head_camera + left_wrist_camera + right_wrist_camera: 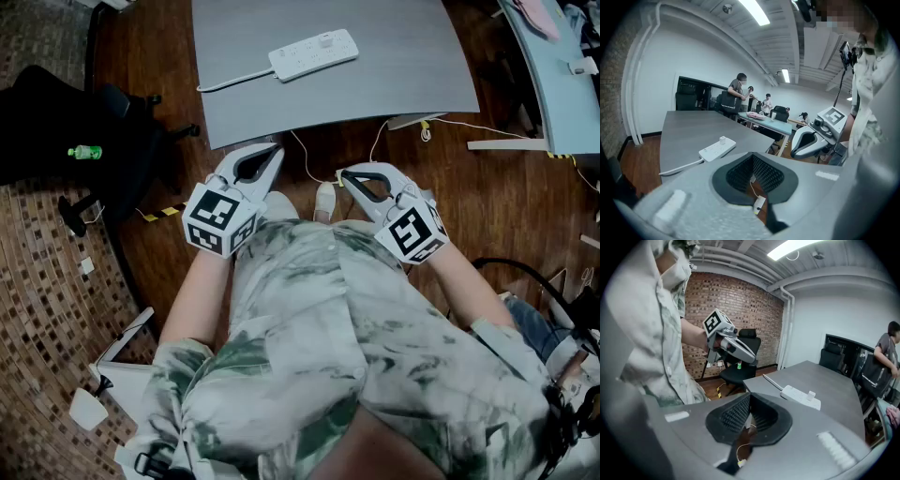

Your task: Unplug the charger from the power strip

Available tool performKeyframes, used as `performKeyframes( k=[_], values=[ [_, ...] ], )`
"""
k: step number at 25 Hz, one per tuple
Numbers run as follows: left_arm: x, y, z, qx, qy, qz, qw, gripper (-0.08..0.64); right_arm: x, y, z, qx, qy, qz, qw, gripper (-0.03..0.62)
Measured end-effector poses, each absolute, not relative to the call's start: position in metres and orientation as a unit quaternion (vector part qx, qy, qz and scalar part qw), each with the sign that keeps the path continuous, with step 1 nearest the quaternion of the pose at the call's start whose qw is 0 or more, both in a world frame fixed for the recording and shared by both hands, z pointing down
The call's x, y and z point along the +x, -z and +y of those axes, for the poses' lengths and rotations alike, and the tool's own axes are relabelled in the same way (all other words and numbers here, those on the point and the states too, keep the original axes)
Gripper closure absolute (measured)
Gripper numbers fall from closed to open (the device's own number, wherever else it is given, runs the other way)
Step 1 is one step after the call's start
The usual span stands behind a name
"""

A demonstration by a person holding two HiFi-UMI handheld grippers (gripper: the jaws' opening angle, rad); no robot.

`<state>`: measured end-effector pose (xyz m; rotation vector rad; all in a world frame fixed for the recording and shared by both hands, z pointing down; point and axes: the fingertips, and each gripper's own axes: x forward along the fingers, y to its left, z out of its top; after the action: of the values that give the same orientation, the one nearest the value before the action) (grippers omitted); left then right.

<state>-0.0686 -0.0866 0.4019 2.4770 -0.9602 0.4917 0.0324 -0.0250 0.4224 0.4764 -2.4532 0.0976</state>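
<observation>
both the left gripper (273, 150) and right gripper (346, 174) are pressed together, empty, off the near edge of the worktop (394, 84). the charger (326, 40) sits plugged into the power strip (309, 56) at 12 o'clock.

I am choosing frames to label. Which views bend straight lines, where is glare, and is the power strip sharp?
Head view: even light, little bending, power strip sharp on the table. Left gripper view: strong fisheye, dark corners, ceiling lamp blown out, strip small but clear. Right gripper view: same fisheye and dark corners, a lamp glares at top.
</observation>
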Motion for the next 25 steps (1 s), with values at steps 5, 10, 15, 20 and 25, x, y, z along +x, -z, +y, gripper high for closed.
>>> performKeyframes(
  k=[5,10,15,20,25],
  values=[
    [-0.058,-0.443,-0.173,0.899,-0.235,-0.324,0.178,0.555,0.022,-0.437,-0.096,0.165,-0.013,-0.933,0.321,0.561],
    [-0.045,-0.482,-0.254,0.907,-0.273,-0.279,0.161,0.555,0.019,-0.457,-0.16,0.18,-0.014,-0.916,0.357,0.56],
    [-0.018,-0.522,-0.317,0.908,-0.32,-0.227,0.147,0.555,0.029,-0.473,-0.225,0.163,0.014,-0.891,0.424,0.546],
    [0.005,-0.564,-0.341,0.901,-0.363,-0.173,0.159,0.555,0.028,-0.498,-0.283,0.116,0.039,-0.86,0.496,0.531],
    [0.021,-0.591,-0.348,0.892,-0.407,-0.128,0.152,0.555,0.03,-0.532,-0.333,0.065,0.065,-0.825,0.557,0.498]
  ],
)
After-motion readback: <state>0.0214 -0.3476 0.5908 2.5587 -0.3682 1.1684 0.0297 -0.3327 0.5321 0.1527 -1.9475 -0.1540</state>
